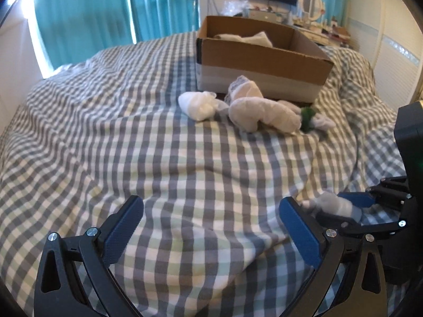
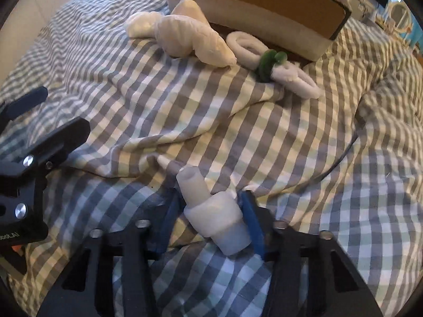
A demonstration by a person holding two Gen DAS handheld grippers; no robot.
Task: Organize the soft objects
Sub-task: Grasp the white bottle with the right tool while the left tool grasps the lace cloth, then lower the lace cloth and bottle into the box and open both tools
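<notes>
My right gripper (image 2: 211,216) is shut on a rolled white sock (image 2: 211,211) and holds it just above the checked bedspread; it also shows in the left wrist view (image 1: 333,203). My left gripper (image 1: 211,219) is open and empty over the bed. Several rolled white socks (image 1: 264,116) lie in a heap in front of a cardboard box (image 1: 264,63), one with a green band (image 1: 306,115). The heap (image 2: 190,37) and box (image 2: 251,8) also show in the right wrist view. White fabric (image 1: 253,38) lies inside the box.
The grey and white checked bedspread (image 1: 158,145) is wrinkled, with a raised fold (image 2: 185,132) ahead of my right gripper. Teal curtains (image 1: 105,13) hang behind the bed. A cluttered dresser with a mirror (image 1: 313,2) and a wardrobe (image 1: 391,39) stand at the far right.
</notes>
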